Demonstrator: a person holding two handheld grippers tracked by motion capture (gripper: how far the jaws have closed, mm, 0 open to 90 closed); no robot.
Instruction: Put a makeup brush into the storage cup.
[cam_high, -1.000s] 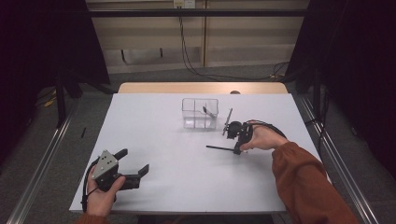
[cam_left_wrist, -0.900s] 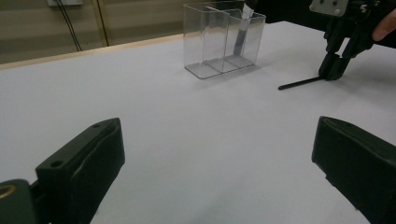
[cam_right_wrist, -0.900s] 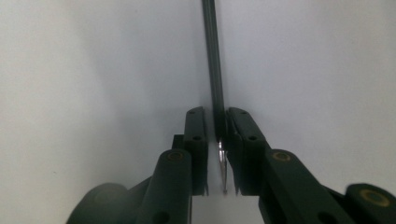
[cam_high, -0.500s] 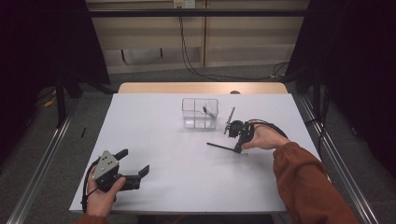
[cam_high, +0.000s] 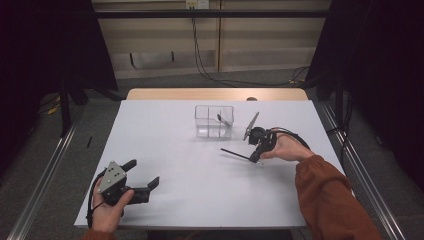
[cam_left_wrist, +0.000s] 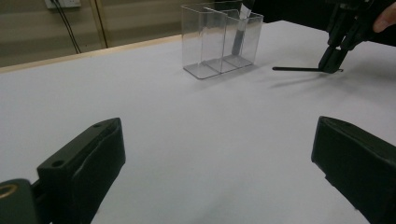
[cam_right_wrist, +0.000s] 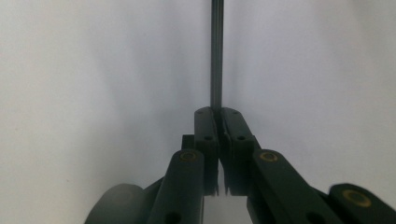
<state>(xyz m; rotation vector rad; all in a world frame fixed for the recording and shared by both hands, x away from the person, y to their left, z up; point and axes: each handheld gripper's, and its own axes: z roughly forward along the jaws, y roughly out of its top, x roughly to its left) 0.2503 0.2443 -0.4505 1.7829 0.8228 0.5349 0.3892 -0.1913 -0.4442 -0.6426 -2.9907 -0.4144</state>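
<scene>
— Dark curtains all round, cables on the back wall, and a white table (cam_high: 165, 130) in the middle. What do you make out from above?

— A clear divided box (cam_high: 214, 121) stands toward the far side, with a thin dark piece leaning in its right compartment. The right gripper (cam_high: 256, 158) is near the box, to its right, tipped down at the table, its jaws pinched on one end of a thin black rod (cam_high: 236, 155) that runs left from them, low over the tabletop. The left gripper (cam_high: 145, 181) sits at the near left corner in the person's hand, well apart from all that, jaws spread, nothing between them.

— And along the left gripper?

— Its two black jaws stand wide at the bottom corners, bare table between. Beyond, the clear box (cam_left_wrist: 219, 39), and to its right the other gripper (cam_left_wrist: 330, 63) pressed down on the rod (cam_left_wrist: 296, 69), which lies almost flat.

— The right gripper's own camera?

— Close in: the gripper (cam_right_wrist: 217, 112) is fully closed, pads clamped on the rod (cam_right_wrist: 216, 51), which runs straight up from them over white tabletop.
</scene>
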